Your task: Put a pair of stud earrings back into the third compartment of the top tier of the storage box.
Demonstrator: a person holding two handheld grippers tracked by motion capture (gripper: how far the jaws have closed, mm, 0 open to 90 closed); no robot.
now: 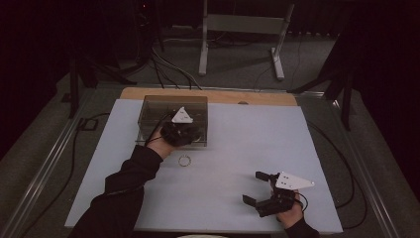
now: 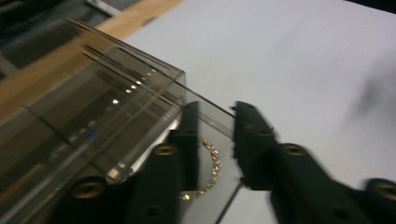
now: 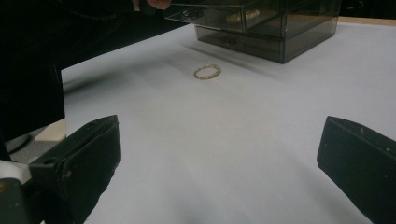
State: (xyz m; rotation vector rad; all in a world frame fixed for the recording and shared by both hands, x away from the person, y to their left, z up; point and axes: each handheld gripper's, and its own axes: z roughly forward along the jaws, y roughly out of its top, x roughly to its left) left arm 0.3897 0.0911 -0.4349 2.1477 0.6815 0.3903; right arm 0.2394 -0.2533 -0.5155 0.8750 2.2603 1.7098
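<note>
Here, no readable writing anywhere. Smoky clear drawer box at table's far left, a gold chain bracelet inside its pulled-out drawer, left gripper jaws slightly parted astride the drawer front. Second gold bracelet loose on table just before box; right gripper resting near right, jaws wide apart, holding nothing.

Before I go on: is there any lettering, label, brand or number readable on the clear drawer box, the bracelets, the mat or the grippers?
None: no readable text in any view.
Clear drawer box: smoky plastic, no label; a small blue spot inside, too blurred to tell.
Bracelet on the mat and bracelet in the drawer: plain gold chain, no tag visible.
White mat: blank.
Left gripper and right gripper: no markings visible.
</note>
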